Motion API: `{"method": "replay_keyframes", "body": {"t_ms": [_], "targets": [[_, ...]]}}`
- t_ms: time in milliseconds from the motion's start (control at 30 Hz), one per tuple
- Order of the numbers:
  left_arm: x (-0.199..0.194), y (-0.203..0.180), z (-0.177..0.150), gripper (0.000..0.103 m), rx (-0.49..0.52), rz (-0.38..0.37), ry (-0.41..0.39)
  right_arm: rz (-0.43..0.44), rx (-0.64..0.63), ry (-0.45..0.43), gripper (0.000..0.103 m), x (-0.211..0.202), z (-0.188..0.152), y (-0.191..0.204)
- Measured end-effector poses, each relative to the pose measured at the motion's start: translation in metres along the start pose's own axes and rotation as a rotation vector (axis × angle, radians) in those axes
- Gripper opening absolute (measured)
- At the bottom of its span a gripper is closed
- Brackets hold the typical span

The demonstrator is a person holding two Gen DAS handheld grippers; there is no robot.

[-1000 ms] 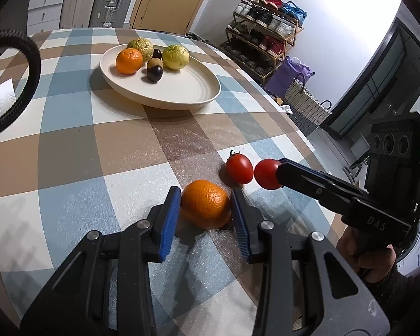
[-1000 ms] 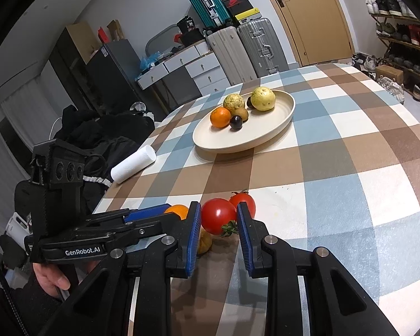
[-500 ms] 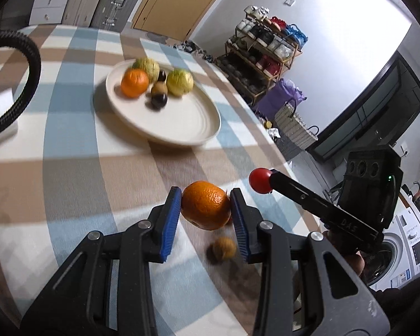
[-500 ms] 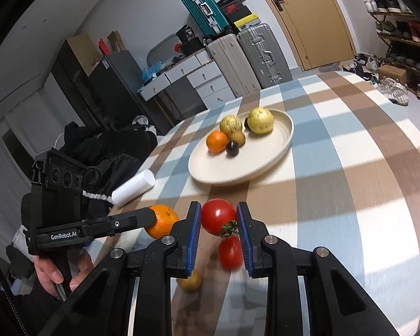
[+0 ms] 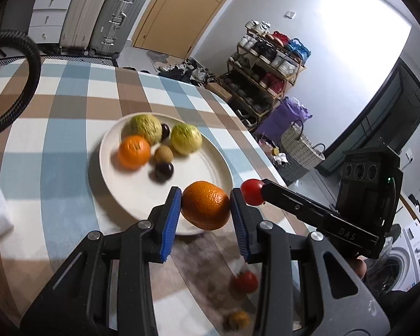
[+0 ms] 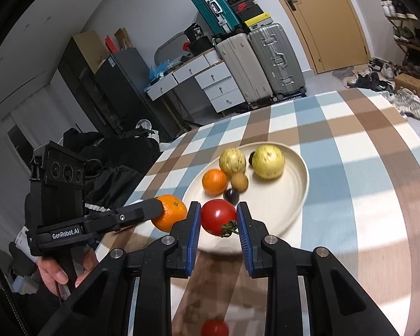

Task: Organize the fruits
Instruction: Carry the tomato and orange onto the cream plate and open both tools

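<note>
Already five or six fruits lie on the plate (image 5: 131, 196) at frame centre, while the left gripper (image 5: 205, 210) clamps an orange (image 5: 205, 205) and the right gripper (image 6: 218, 221) a tomato (image 6: 218, 219) above its near rim, and a second tomato (image 5: 245, 281) and, it seems, a small brownish fruit (image 5: 238, 319) wait at lower right.

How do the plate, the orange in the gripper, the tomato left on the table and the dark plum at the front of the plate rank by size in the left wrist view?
1. plate
2. held orange, though nearness to the camera enlarges it
3. tomato
4. plum, close to the tomato; both blurred, so unsure
</note>
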State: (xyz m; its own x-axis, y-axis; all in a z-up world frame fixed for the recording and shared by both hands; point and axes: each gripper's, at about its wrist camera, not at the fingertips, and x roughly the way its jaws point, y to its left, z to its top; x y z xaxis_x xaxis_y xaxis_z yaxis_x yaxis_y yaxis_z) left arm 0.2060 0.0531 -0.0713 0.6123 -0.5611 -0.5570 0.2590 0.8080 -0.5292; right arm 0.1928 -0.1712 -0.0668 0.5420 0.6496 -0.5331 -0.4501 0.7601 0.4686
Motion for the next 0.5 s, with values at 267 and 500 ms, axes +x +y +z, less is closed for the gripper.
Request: {"method": "replay_keyframes", "body": {"t_ms": [267, 500], "targets": [[0.028, 0.016, 0.017, 0.033, 0.014, 0.055, 0.000, -0.003, -0.008, 0.040, 0.027, 0.044, 0.029, -0.010], [0.057, 0.028, 0.017, 0.033, 0.038, 0.079, 0.035, -0.007, -0.016, 0.099, 0.027, 0.076, 0.028, -0.015]]}}
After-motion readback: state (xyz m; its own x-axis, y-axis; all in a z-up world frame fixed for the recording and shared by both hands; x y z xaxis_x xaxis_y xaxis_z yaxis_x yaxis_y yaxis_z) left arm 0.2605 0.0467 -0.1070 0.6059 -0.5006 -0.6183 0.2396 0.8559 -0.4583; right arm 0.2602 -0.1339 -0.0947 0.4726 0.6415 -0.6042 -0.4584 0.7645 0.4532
